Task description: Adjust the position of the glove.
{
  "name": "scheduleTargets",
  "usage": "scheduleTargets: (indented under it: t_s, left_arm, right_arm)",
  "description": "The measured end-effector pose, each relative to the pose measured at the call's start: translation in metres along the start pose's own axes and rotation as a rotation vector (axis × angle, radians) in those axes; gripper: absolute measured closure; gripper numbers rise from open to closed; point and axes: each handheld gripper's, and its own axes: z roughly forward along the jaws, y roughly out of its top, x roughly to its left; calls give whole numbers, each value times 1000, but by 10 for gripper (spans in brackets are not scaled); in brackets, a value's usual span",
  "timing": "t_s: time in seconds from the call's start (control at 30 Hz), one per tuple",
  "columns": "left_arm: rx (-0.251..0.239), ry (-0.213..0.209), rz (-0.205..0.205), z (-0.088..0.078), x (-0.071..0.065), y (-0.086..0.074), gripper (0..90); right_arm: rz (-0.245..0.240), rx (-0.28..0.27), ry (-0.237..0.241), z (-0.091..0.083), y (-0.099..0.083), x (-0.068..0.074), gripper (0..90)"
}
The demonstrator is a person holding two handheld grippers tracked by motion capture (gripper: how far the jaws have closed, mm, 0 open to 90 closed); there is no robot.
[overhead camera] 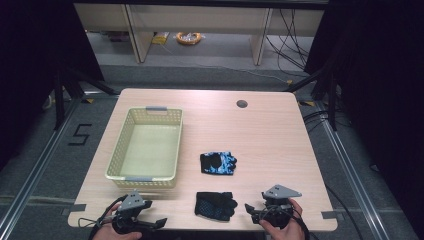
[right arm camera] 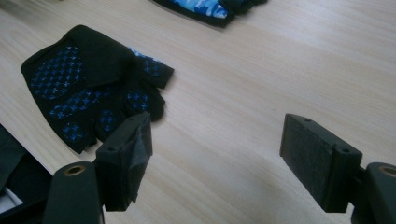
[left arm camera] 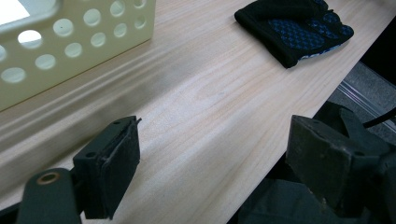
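Two fingerless gloves lie on the wooden table (overhead camera: 270, 135). The black glove with blue grip dots (overhead camera: 215, 205) (left arm camera: 299, 28) (right arm camera: 88, 88) lies palm up near the front edge, between my two grippers. The black and blue patterned glove (overhead camera: 218, 163) (right arm camera: 205, 7) lies farther back, at the table's middle. My left gripper (overhead camera: 155, 223) (left arm camera: 215, 163) rests at the front left corner, open, with bare table between its jaws. My right gripper (overhead camera: 251, 210) (right arm camera: 217, 158) sits at the front right, open, its jaws just right of the dotted glove and apart from it.
A cream perforated basket (overhead camera: 116, 160) (left arm camera: 70, 42) stands empty on the left half of the table, just behind my left gripper. A round cable hole (overhead camera: 242, 104) sits at the far edge. Beyond the table are a floor, desk legs and cables.
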Motion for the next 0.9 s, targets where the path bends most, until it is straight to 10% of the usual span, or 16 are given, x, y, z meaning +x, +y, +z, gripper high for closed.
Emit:
scheduleTargets:
  t_s: [0.4, 0.9]
  left_arm:
    - [-15, -25, -21, 4, -6, 4, 179]
    - [36, -78, 97, 38, -34, 27, 229]
  right_arm:
    - [-71, -1, 32, 0, 4, 7, 349]
    - [-184, -15, 103, 14, 23, 22, 539]
